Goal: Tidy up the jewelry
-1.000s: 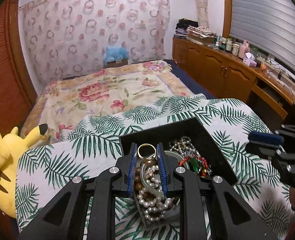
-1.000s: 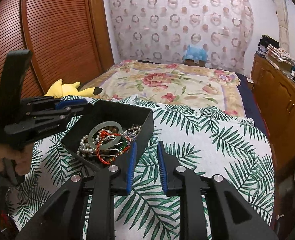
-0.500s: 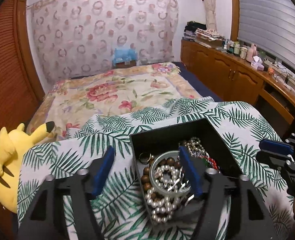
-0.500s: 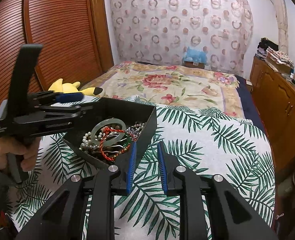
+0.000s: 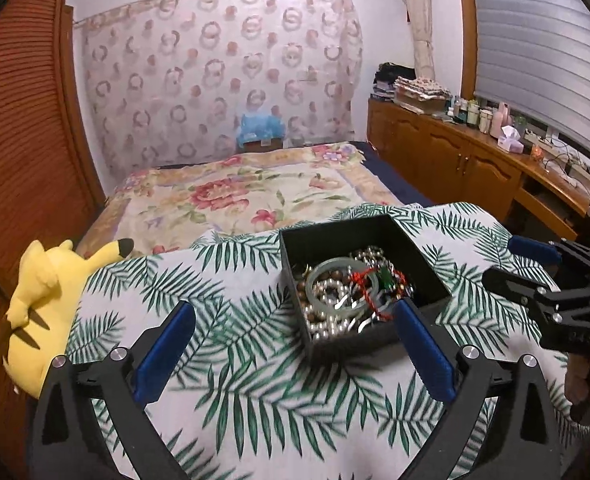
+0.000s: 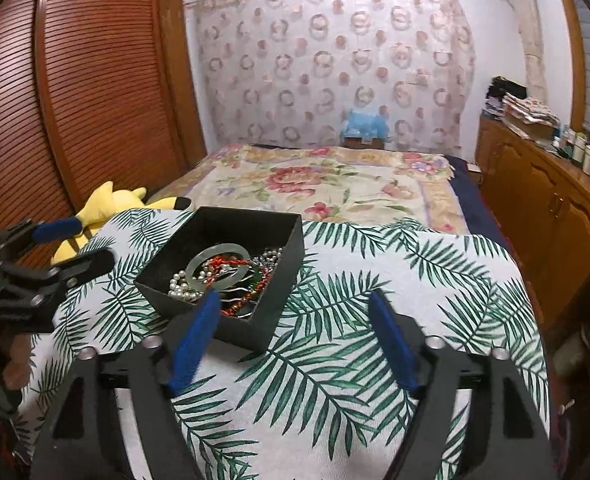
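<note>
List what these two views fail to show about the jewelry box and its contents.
- Left wrist view: the black box near wall hides the pearl strand's lower part; the right finger of the left tongs covers a corner.
- Right wrist view: the left finger of the right tongs hides the front rim.
- Both: the pile under the jade bangle stays tangled, so pieces are uncountable.

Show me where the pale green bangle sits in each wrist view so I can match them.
Left wrist: bangle right of centre, atop the beads in the black box.
Right wrist: bangle left of centre, in the same box.
Shared landmark: yellow plush at the cloth's edge.
</note>
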Motion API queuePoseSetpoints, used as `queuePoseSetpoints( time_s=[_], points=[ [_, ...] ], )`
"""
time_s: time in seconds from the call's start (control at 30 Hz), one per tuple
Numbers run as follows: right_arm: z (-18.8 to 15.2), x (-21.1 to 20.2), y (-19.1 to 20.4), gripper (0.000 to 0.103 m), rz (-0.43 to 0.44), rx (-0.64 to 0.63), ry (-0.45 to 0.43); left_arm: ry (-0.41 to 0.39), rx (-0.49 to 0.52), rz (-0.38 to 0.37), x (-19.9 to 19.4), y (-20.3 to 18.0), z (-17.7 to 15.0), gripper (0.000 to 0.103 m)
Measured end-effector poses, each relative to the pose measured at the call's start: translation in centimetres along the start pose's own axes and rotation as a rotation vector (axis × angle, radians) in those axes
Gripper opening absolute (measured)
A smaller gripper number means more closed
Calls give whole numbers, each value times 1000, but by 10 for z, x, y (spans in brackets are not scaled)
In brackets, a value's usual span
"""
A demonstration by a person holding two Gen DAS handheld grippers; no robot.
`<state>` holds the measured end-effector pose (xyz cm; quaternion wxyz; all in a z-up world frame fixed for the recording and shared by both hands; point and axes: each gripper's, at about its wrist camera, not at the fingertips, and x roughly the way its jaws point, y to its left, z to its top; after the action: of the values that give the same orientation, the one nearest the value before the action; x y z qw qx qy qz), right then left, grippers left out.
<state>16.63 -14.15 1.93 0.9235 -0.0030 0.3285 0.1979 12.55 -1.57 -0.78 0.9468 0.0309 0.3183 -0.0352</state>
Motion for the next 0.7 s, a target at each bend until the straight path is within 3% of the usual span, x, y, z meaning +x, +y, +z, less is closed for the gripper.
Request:
queuePoseSetpoints(
  time_s=[0.2,0.33,0.7],
  points=[
    [-8,-7,1,101,-49,8,-22,11,-27,21,-13,5,-14,95],
    [-10,-18,5,101,-38,16,-31,-6,-36,35,-24,6,-20,95],
    [-10,-71,27,101,-80,14,-157,-55,-59,38,-61,4,-24,95]
  ],
)
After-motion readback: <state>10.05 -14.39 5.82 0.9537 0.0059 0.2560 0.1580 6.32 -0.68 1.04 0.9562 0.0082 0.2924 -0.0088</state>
